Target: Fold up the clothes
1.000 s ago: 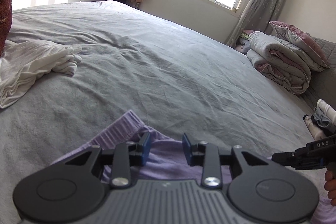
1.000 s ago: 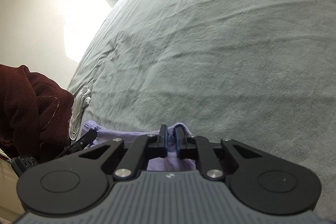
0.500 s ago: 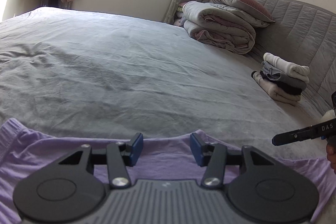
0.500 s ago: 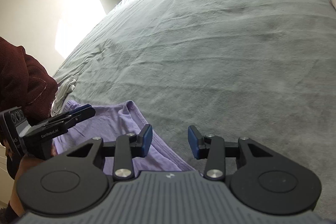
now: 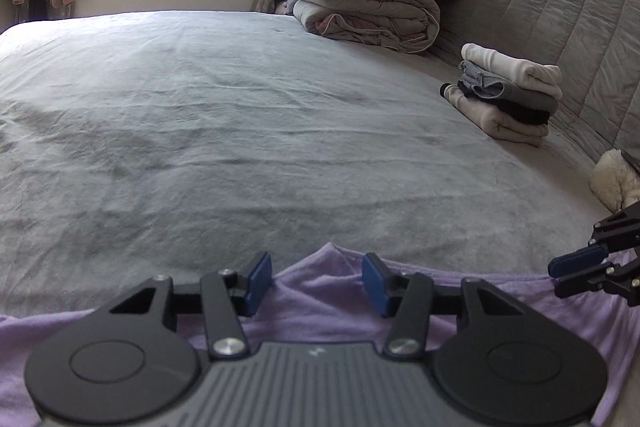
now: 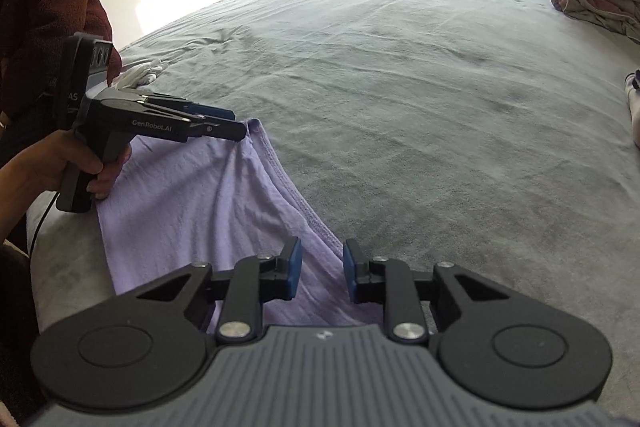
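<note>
Right wrist — lilac garment (image 6: 192, 211), wrinkled.

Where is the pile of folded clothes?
In the left wrist view, the pile of folded clothes sits on the right of the bed, against the padded headboard, in front of the rolled duvet.

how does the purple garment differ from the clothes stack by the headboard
The purple garment lies unfolded at the near edge of the bed; the clothes stack is neatly folded by the headboard. The garment is one single-coloured piece; the stack holds several pieces in white, grey, dark and beige. The garment sits between gripper fingers; nothing touches the stack. Both rest on the grey sheet.
</note>
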Available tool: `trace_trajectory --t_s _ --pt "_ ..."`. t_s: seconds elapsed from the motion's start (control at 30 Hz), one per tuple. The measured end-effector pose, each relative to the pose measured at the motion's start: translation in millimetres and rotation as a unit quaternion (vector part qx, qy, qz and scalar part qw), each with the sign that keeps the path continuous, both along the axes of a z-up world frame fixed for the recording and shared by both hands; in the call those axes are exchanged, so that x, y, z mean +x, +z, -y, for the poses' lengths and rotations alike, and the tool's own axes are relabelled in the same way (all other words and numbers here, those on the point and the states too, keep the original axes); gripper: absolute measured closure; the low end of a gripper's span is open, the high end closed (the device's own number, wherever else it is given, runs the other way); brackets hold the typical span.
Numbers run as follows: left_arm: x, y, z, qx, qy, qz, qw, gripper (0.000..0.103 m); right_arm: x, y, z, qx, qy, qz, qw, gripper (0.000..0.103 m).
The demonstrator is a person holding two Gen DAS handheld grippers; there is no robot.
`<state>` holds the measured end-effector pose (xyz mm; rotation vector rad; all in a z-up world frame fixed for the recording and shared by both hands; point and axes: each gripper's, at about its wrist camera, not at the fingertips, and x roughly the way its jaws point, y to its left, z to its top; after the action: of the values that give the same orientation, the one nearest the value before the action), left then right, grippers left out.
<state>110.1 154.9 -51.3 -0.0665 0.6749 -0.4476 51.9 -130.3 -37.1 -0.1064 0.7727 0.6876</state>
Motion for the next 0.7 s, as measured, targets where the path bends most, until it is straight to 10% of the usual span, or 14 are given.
trace_trajectory --t_s 0.23,0.43,0.7 --pt "5.4 -3.2 -1.1 -0.036 0.014 -0.005 0.9992 0.097 -2.7 -14.0 -11.1 -0.057 0.007 0.036 0.998 0.102" --pt "0.8 5.9 -11.6 -0.094 0.055 0.028 0.9936 0.098 -15.8 -6.1 -9.7 -0.071 -0.016 0.089 0.993 0.103" --pt "10.2 -9.7 15.8 0.005 0.078 0.018 0.9968 0.094 -8.5 -25.4 -17.0 -0.092 -0.042 0.096 0.99 0.102"
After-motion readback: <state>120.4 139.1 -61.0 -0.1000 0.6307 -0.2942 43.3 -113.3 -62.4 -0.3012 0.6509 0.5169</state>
